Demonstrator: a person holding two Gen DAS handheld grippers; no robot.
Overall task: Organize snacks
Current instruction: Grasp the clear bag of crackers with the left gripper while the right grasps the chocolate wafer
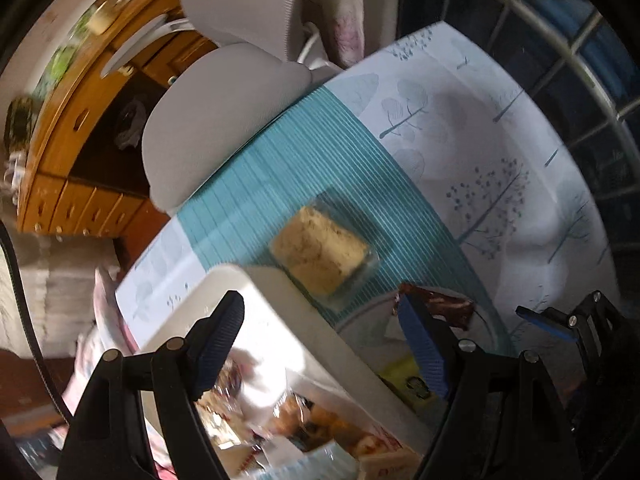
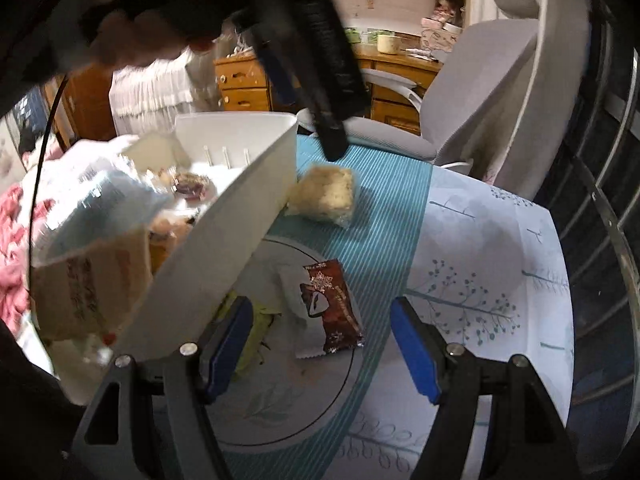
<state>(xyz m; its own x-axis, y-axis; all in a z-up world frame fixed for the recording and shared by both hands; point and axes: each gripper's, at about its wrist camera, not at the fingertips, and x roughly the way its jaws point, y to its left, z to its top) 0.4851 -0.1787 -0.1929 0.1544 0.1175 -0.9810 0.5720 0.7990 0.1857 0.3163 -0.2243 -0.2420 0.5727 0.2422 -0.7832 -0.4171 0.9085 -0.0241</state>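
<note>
left gripper [image 1: 320,344]: jaws wide apart, nothing in them
right gripper [image 2: 320,344]: released too, over the brown packet [image 2: 332,308]
brown packet: on the plate [image 2: 332,392]
rice cake [image 2: 324,194]: beside the white bin [image 2: 224,240]

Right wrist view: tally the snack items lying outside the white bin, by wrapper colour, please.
Clear-wrapped beige cake: 1
Brown packet: 1
Yellow packet, partly hidden by the white bin: 1
White packet, under the brown one: 1
Total: 4
</note>
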